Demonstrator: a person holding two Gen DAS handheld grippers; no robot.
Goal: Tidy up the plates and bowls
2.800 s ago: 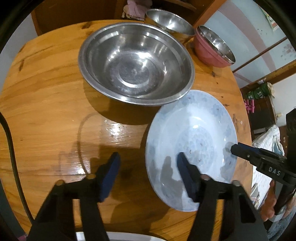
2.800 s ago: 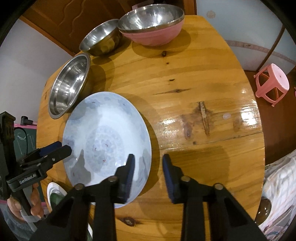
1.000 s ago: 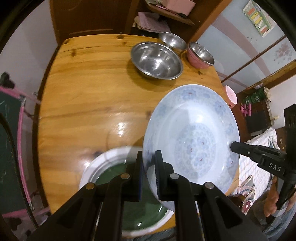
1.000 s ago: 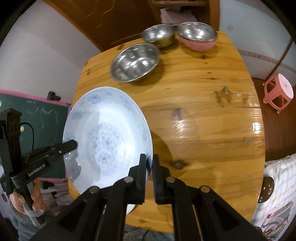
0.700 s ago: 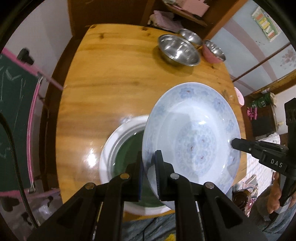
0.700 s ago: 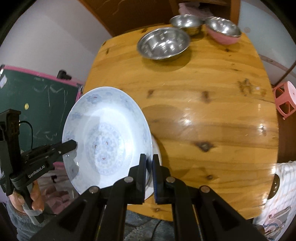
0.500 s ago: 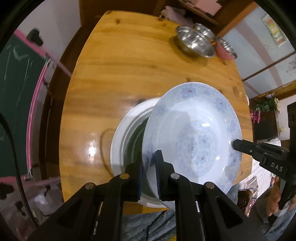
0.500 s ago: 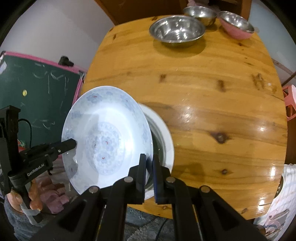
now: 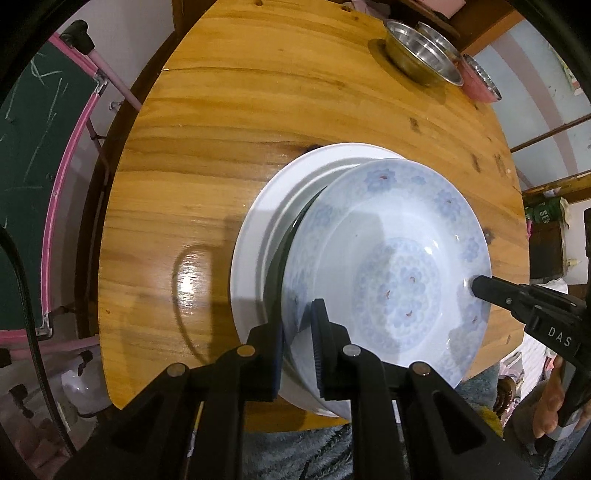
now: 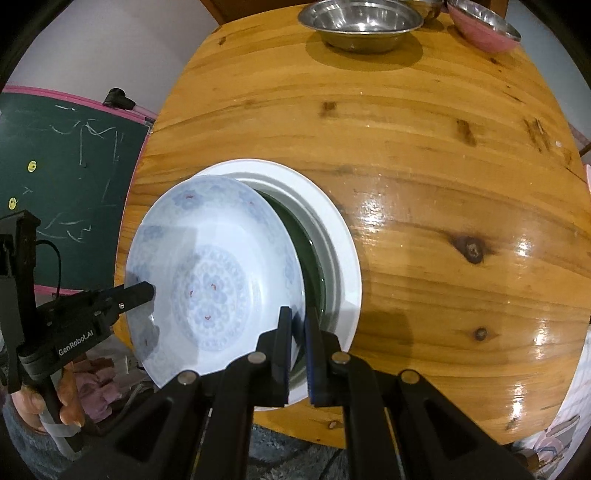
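- The left gripper has its fingers closed on the near rim of the blue-patterned plate, one pad inside the dish and one beneath it.
- The right gripper pinches the opposite rim the same way, fingers clamped tight with the plate edge between them.
- Seen from the right wrist, the left gripper's tip comes in at nine o'clock; a person's hand holds its handle at about eight o'clock.
- The patterned plate sits tilted above a larger white plate with a green centre, overlapping it; I cannot tell whether the two touch.
- That white plate rests near the front edge of the round wooden bench.
- Off the bench at nine to ten o'clock stands a green chalkboard with a pink frame.
- At the far side, around twelve o'clock, sits a large steel bowl, with a pink bowl with a steel lining just beside it at one o'clock.
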